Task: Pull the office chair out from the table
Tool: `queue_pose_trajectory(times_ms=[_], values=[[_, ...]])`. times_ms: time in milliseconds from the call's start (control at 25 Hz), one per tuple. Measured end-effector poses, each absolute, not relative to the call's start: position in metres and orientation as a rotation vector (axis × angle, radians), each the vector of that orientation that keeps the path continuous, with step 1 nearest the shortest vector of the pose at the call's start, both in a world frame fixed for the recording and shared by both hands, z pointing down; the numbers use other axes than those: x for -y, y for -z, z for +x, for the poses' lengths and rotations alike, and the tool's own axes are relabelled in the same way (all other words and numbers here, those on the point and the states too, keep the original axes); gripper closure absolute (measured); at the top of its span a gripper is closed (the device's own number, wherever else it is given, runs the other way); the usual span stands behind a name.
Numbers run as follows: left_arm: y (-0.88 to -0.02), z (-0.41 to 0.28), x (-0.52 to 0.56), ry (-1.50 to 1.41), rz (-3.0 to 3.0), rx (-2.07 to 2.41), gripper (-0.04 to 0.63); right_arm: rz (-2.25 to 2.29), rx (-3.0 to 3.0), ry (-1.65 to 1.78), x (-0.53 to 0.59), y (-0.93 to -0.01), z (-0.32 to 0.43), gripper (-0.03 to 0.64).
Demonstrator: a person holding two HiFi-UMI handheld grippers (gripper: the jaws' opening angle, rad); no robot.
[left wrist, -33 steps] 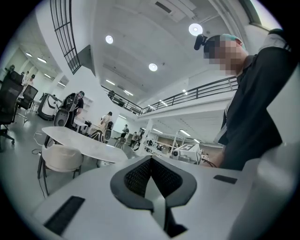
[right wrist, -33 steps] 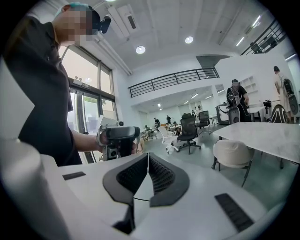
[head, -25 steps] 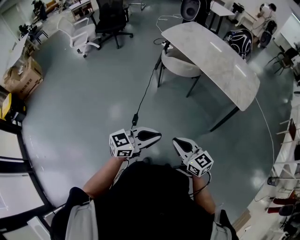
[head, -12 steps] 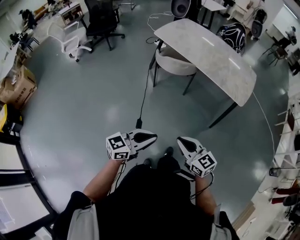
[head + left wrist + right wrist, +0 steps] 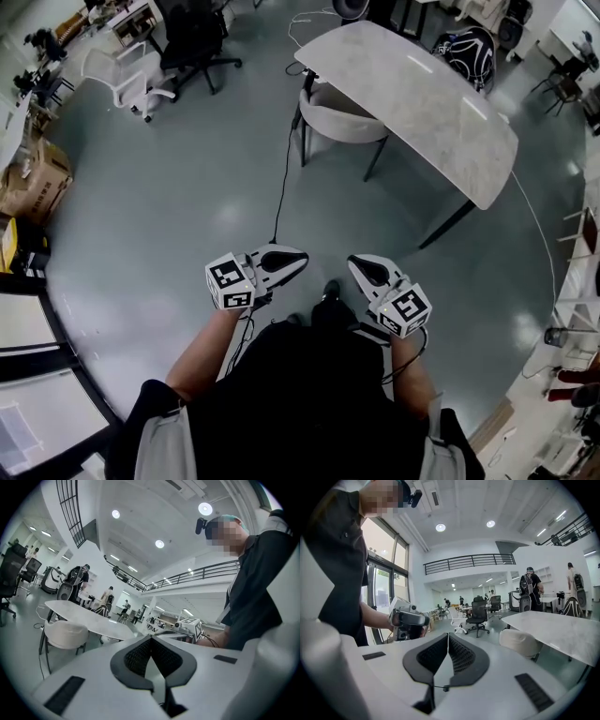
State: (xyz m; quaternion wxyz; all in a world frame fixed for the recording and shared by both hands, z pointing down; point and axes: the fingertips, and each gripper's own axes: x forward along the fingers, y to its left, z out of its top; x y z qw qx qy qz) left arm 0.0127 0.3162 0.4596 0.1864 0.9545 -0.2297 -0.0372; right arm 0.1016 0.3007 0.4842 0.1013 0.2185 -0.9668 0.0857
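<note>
- Two grippers in the lower middle of the head view: left gripper (image 5: 302,260) and right gripper (image 5: 354,266), side by side, tips toward the top of the frame.
- Both shut tight, ribbed pads meeting in each gripper view, nothing caught between them.
- One table (image 5: 427,94), upper right of centre: long, pale, stone-patterned top on thin dark legs.
- One office chair (image 5: 339,124), upper centre of the frame, tucked against the table's left long edge, well apart from both grippers.
- Pale cream in colour, with a rounded shell-like back curving round the seat and slim dark legs. Front of the seat seemingly under the tabletop, though hard to tell from this angle.
- Two further chairs at upper left: one black swivel chair (image 5: 192,37) and one white chair (image 5: 127,75) just beside it.
- One dark cable (image 5: 282,178) across the grey floor, from the table's near end down toward the grippers.
- One brown cardboard box (image 5: 37,183) at the left edge.
</note>
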Motion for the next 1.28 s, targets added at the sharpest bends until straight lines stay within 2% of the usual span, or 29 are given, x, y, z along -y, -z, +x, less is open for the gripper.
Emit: queue_pose_trajectory(times_ms=[320, 680, 1280], values=[[-0.44, 0.051, -0.236, 0.095, 2.703, 0.709, 0.583, 0.563, 2.871, -0.235, -0.232, -0.47, 0.137, 0.595], [-0.439, 0.083, -0.17, 0.113, 2.678, 0.809, 0.583, 0.352, 2.892, -0.225, -0.183, -0.471, 0.14, 0.595], [-0.446, 0.045, -0.078, 0.176, 2.639, 0.805, 0.583, 0.402, 2.85, -0.305, -0.096, -0.49, 0.119, 0.595]])
